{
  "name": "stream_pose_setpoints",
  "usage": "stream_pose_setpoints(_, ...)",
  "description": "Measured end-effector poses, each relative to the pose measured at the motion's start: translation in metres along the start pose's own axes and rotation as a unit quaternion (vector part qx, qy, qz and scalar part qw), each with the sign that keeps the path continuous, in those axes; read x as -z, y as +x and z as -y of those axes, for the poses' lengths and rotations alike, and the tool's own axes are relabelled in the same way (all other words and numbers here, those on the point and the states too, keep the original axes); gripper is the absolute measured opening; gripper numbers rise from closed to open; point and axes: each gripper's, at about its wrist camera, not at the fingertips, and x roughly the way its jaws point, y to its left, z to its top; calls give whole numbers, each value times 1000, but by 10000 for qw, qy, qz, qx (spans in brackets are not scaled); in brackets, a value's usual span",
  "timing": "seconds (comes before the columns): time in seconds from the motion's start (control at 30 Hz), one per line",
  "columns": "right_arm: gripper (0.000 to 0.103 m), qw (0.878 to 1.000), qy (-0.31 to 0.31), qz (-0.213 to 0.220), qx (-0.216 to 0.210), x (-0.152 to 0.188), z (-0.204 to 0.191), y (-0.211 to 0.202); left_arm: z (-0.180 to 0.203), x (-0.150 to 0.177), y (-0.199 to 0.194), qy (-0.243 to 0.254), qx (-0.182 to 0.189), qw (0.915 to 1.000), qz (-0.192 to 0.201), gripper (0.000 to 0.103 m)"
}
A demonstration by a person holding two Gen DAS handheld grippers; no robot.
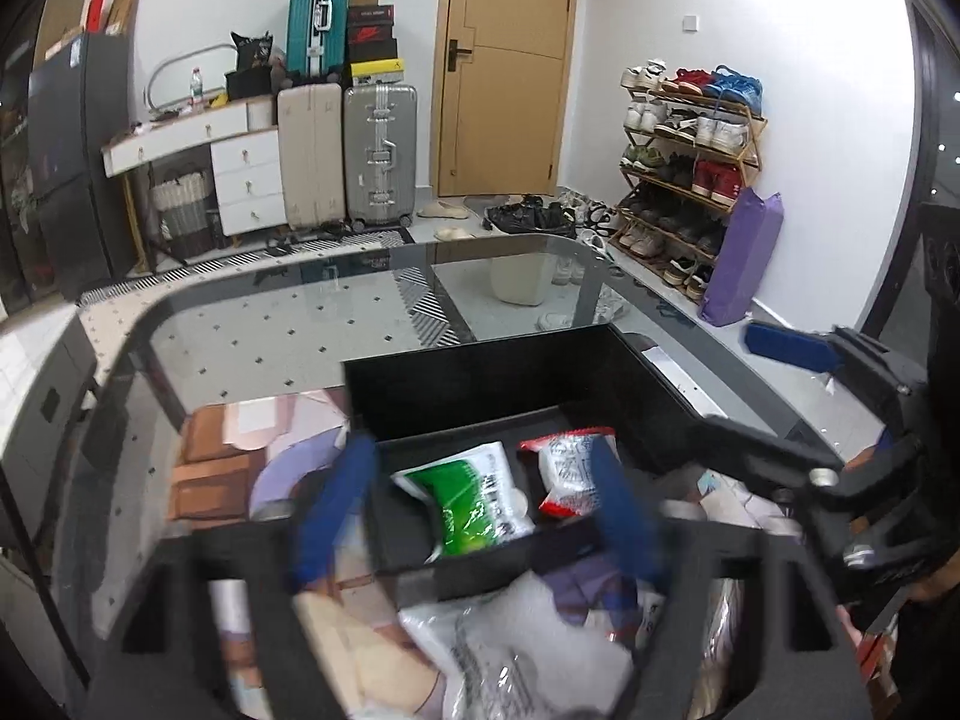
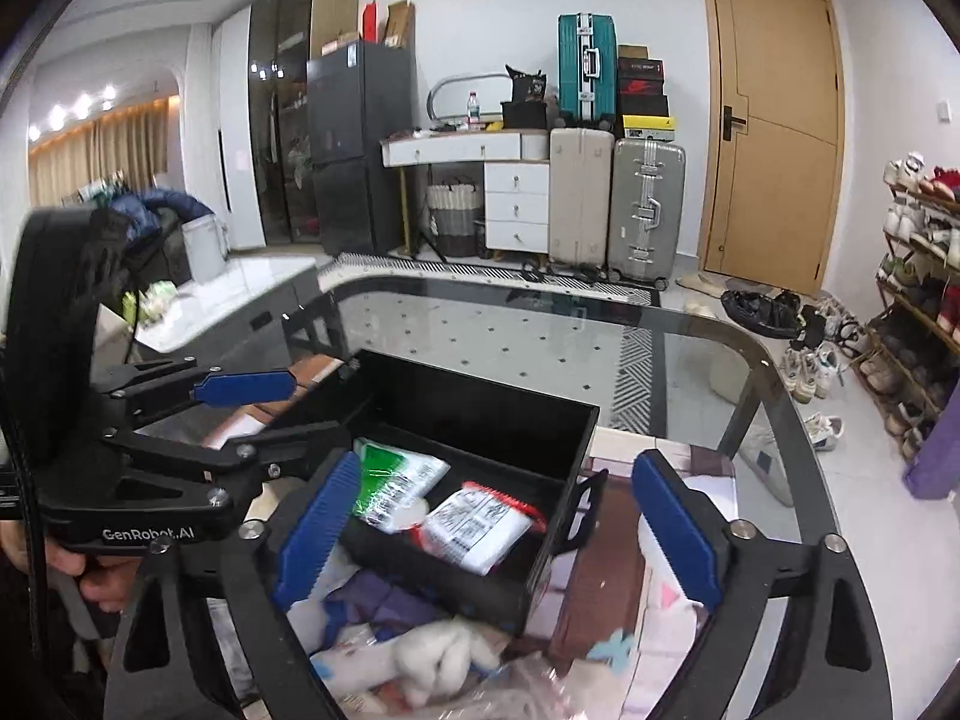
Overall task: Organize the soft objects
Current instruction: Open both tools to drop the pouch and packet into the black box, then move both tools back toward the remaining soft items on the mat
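Green packet (image 1: 474, 501) and red packet (image 1: 570, 471) in black box (image 1: 480, 378), beyond both wide-spread empty grippers (image 1: 474, 516) (image 2: 498, 534)

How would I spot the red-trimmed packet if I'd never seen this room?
Find the glass table, then the black box on it. Two plastic packets lie inside, side by side; the red-trimmed packet is white with red edges, while its neighbour, the green packet, is green and white.

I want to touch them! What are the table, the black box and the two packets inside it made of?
Table: clear glass, glossy; the floor tiles show through it.
Black box: probably stiff plastic or board, matte, with flat straight walls.
Green packet and red-edged packet: thin shiny plastic film, crinkled and glinting; they look soft to squeeze.
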Motion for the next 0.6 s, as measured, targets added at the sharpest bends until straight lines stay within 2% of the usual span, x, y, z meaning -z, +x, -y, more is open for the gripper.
stream_pose_setpoints(0.03,102,10000,62,19,12,1,1,-8,-1,2,-7,-30,-73,9999,77,103)
stream_pose_setpoints(0.13,102,9998,170,26,25,9,3,-27,-7,8,-24,-180,-93,9996,203,103)
stream_pose_setpoints(0.43,103,9983,368,-409,173,56,-2,-57,-20,41,-58,-613,-328,9971,304,103)
stream_pose_setpoints(0.6,103,9985,130,-504,163,80,-16,-63,-20,63,-66,-651,-500,9964,221,103)
